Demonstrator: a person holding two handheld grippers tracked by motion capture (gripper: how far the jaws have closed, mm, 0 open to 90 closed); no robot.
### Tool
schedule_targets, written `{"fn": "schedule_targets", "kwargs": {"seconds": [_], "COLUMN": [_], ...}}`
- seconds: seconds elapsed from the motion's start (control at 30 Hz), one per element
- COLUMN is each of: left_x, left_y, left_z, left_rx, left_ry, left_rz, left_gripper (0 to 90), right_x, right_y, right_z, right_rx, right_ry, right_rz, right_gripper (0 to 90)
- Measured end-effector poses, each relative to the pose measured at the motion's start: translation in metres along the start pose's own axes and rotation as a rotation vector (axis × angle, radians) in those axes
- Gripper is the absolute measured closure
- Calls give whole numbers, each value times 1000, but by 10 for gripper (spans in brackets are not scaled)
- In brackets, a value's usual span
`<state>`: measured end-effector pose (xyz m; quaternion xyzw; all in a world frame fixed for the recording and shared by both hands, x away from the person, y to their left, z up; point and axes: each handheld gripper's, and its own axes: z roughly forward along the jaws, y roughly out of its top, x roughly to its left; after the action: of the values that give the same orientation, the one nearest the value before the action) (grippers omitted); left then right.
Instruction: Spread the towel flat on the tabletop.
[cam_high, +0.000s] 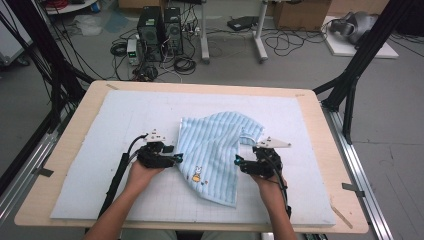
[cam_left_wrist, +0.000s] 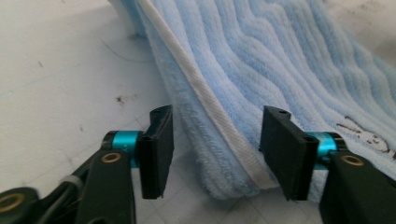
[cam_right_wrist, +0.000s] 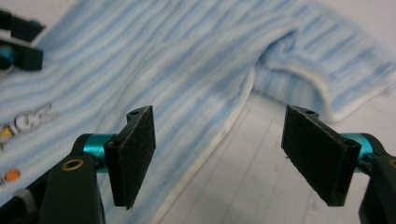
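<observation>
A light blue striped towel (cam_high: 215, 145) lies rumpled and partly folded in the middle of the pale mat (cam_high: 100, 150), a small embroidered rabbit (cam_high: 197, 172) near its front. My left gripper (cam_high: 177, 159) sits at the towel's left edge. In the left gripper view it (cam_left_wrist: 215, 149) is open, and the white hem of the towel (cam_left_wrist: 261, 60) runs between the jaws without the pads pressing on it. My right gripper (cam_high: 237, 161) is at the towel's right edge; in its own view it (cam_right_wrist: 219, 154) stands wide open over the towel's hem (cam_right_wrist: 187, 56) and bare mat.
The mat covers a wooden table (cam_high: 320, 125) with a bare rim all round. Black frame posts (cam_high: 355, 75) stand at the table's far corners. Computer towers (cam_high: 160, 30) and cables sit on the floor beyond the far edge.
</observation>
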<state>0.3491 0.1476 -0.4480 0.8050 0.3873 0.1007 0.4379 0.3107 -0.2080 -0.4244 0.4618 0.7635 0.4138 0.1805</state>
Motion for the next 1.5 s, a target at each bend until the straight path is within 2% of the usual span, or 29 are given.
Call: {"fn": "schedule_targets", "kwargs": {"seconds": [0.03,0.07,0.1,0.13,0.17,0.23,0.27,0.3,0.33,0.37,0.4,0.43,0.5,0.53,0.57,0.63,0.67,0.73,0.83,0.93,1.03,1.1,1.2,1.3,1.33,1.37,1.43,1.5], "left_x": [0,-1,-1,-1,-2,-1,-1,0,0,0,0,-1,-2,-2,-2,-2,-4,-7,-7,-7,-7,-6,-2,-1,-1,-1,2,3], "left_y": [0,0,0,0,1,1,1,1,1,1,2,2,4,5,7,8,9,10,15,23,32,37,40,41,41,40,39,39], "left_z": [2,2,2,1,1,-1,-2,-4,-5,-7,-8,-10,-15,-16,-19,-20,-20,-20,-18,-11,-2,4,13,20,21,23,24,23], "left_rx": [11,9,2,5,7,6,1,7,8,7,6,-2,-39,-56,-73,-97,-101,-120,-164,-182,-174,-184,-177,-196,-197,-194,-171,-158], "left_ry": [-1,2,-17,-12,-8,-16,-17,-18,-18,-21,-23,-30,-39,-42,-49,-65,-74,-94,-108,-95,-68,-56,-54,-52,-41,-32,-15,-9], "left_rz": [-1,4,-5,3,11,9,5,9,13,17,21,22,26,18,16,0,15,19,-5,-1,20,13,-4,-20,-29,-42,-69,-76], "left_gripper": [573,573,651,761,803,827,827,833,837,839,839,840,848,852,856,856,857,858,859,858,858,858,858,854,787,787,647,568], "right_x": [8,8,11,19,22,28,28,30,33,33,33,32,34,35,33,31,29,23,14,4,-3,-12,-18,-24,-27,-27,-31,-36], "right_y": [-5,-5,-5,-7,-7,-8,-8,-9,-10,-9,-9,-9,-9,-8,-7,-6,-4,-1,1,3,6,10,11,13,14,14,13,12], "right_z": [6,6,8,14,17,25,25,28,29,29,29,28,26,25,21,20,17,12,9,8,8,12,15,20,24,24,26,26], "right_rx": [38,38,51,68,81,114,114,135,125,125,125,128,125,114,80,66,49,24,10,-9,-28,-26,-22,-18,-10,-10,2,10], "right_ry": [18,18,28,48,50,49,49,44,33,36,36,38,53,51,47,46,38,3,-43,-91,-134,-178,-187,-214,-232,-232,-251,-255], "right_rz": [-45,-45,-52,-80,-97,-113,-113,-132,-151,-148,-148,-159,-176,-187,-175,-173,-165,-150,-125,-107,-96,-82,-62,-46,-46,-46,-32,-15], "right_gripper": [327,327,355,402,418,466,466,495,548,706,706,774,826,831,836,837,837,837,840,836,837,843,843,844,848,848,849,849]}}
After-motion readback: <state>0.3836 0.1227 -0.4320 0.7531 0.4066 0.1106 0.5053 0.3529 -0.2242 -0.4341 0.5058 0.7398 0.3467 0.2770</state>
